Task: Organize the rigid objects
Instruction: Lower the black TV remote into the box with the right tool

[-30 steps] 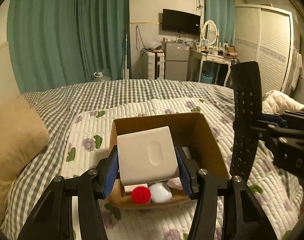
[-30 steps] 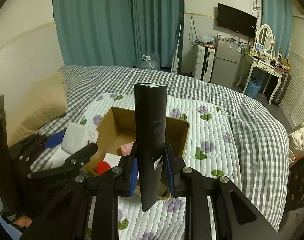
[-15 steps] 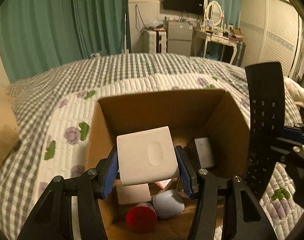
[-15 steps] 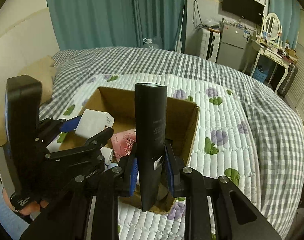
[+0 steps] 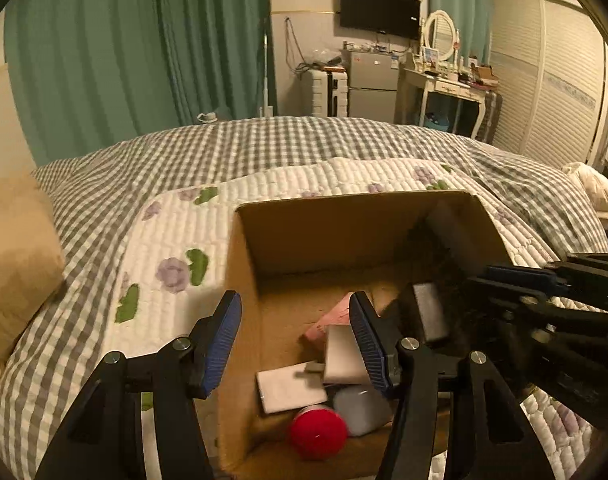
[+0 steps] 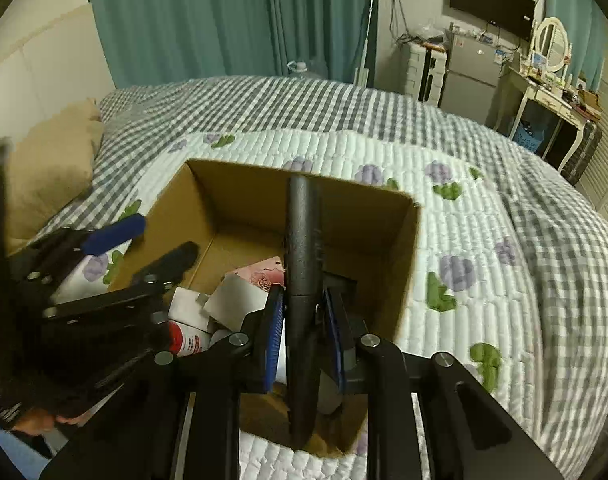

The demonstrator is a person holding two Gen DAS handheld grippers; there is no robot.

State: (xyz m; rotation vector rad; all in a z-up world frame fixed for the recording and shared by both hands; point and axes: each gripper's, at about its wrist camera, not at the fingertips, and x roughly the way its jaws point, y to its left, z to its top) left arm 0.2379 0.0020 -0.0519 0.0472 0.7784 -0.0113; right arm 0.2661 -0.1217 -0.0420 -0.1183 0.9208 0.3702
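A cardboard box (image 5: 344, 240) sits open on the bed, right in front of both grippers. Inside it, seen past the left gripper (image 5: 295, 340), lie a white block (image 5: 344, 354) just inside the right-hand finger, a flat white pack (image 5: 287, 390) below it, a pink carton (image 5: 330, 318) behind, a pale round container (image 5: 360, 410) and a red cap (image 5: 318, 432) nearest the camera. The left gripper hangs over the box's near edge with its blue-padded fingers spread wide and nothing between them.

The right gripper (image 6: 301, 316) is closed on a black remote (image 6: 301, 280), which stands upright between the pads, its top reaching toward the box's far wall and its lower end below the fingers. Beyond it in the box (image 6: 384, 240) are the pink carton (image 6: 263, 274) and a white piece (image 6: 235, 304) to its left.

The box rests on a white quilted pad (image 6: 444, 200) with purple flowers, over a grey checked bedspread (image 5: 263, 148). Behind the bed hang green curtains (image 5: 143, 60); to the right stand a television (image 5: 380, 12), a small fridge (image 5: 370, 84) and a dressing table (image 5: 444, 80). A tan pillow (image 5: 15, 260) lies far left.
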